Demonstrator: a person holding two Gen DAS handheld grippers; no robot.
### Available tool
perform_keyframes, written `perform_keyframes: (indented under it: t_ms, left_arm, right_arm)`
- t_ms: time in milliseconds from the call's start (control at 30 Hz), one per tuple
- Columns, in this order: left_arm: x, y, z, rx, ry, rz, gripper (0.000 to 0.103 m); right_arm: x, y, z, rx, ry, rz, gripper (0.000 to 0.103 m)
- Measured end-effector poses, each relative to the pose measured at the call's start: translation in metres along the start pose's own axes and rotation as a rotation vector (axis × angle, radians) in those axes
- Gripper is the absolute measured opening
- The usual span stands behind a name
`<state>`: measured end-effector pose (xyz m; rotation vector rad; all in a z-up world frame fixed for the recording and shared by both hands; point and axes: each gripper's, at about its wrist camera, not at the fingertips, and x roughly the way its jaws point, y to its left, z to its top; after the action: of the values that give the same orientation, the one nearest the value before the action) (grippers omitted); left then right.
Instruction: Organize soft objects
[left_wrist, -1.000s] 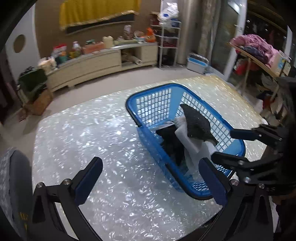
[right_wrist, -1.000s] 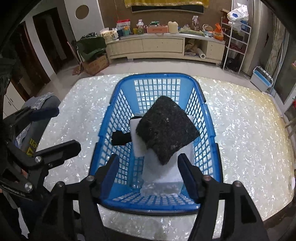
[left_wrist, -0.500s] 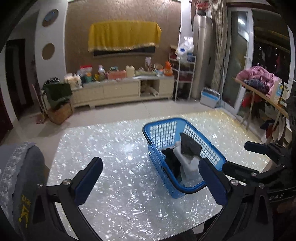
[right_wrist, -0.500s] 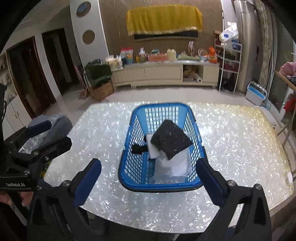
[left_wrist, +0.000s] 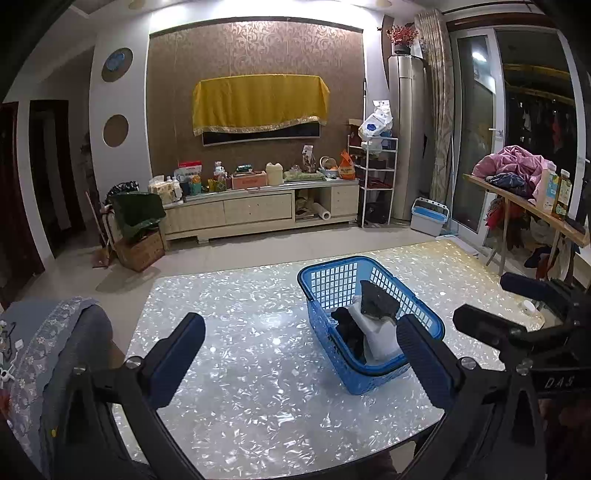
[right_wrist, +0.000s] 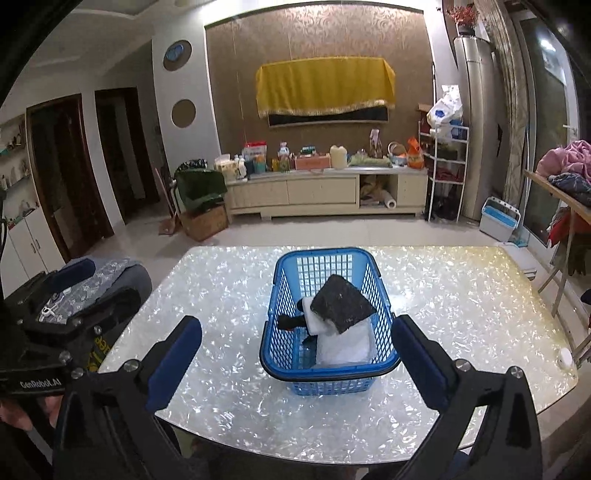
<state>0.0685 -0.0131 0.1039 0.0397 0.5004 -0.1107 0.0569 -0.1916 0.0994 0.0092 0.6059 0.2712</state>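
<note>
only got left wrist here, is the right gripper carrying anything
observer: no, the right gripper is open with nothing between its fingers; the blue basket sits straight ahead of it.
operator: i only see the basket side on, how's the stuff stacked
observer: the dark speckled pad lies tilted on top of the white folded piece, and a black item pokes out to their left.
operator: where's my own gripper relative to the table
observer: the left gripper is open and looks to be off the left edge of the table, over the cloth-covered chair.
</note>
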Motion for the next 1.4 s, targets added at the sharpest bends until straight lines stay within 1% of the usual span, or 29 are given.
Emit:
perform_keyframes:
  t_ms: [200, 567, 1400]
  left_arm:
    - [-0.014, 0.002, -0.004, -0.019, -0.039, 0.046, 0.103]
    - [-0.020, 0.006, -0.006, -0.043, -0.027, 0.046, 0.103]
    - [-0.022, 0.003, -0.008, -0.038, -0.022, 0.046, 0.103]
  right_arm:
    - [0.004, 0.005, -0.001, -0.014, -0.019, 0.006, 0.103]
    - [0.001, 0.008, -0.008, -0.026, -0.027, 0.019, 0.103]
    - [-0.002, 0.005, -0.012, -0.027, -0.031, 0.023, 0.103]
